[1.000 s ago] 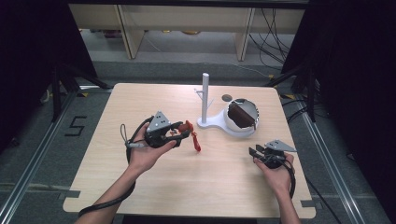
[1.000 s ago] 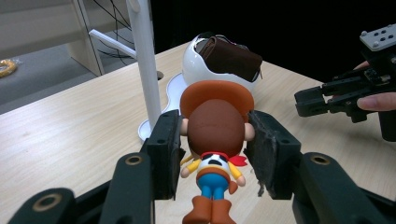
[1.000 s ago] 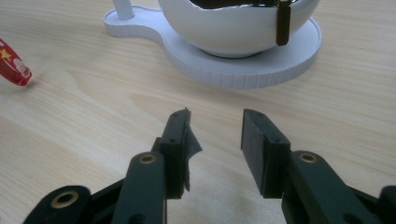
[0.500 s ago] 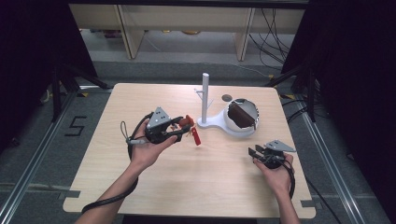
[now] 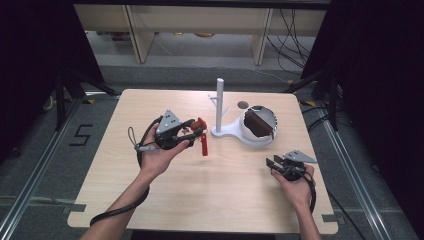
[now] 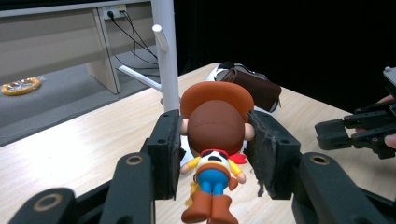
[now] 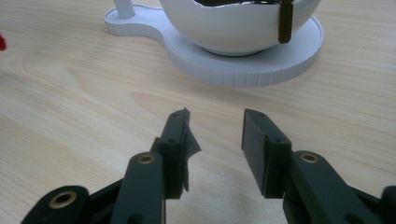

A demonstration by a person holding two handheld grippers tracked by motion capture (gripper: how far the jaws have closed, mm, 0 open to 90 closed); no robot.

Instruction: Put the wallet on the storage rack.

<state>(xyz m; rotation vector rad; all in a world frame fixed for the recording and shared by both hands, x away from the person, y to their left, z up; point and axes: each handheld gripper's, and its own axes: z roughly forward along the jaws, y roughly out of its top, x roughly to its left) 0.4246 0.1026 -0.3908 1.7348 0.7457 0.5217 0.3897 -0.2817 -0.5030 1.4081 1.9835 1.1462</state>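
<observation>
My left gripper (image 5: 196, 130) is held above the table's left middle, shut on a small cowboy figure (image 5: 199, 122) with a red strap (image 5: 204, 146) dangling below it. In the left gripper view the figure (image 6: 215, 126) hangs by its brown-hatted head between the pads, its back toward the camera. Just beyond it rises the white post (image 6: 164, 51) of a stand (image 5: 219, 102). My right gripper (image 5: 272, 164) rests low at the table's right front, open and holding nothing (image 7: 215, 128), pointing at the white bowl (image 7: 238, 28).
The white stand's base joins a round bowl (image 5: 248, 135) that holds a brown wallet (image 5: 259, 123) (image 6: 254, 86). A small dark hole (image 5: 243, 104) lies behind it. My right gripper (image 6: 355, 130) is seen far right in the left gripper view. Bare wood lies between the hands.
The left gripper has edged slightly up and away from the person with the figure; the red strap swung a little left. The right gripper has stayed put.
</observation>
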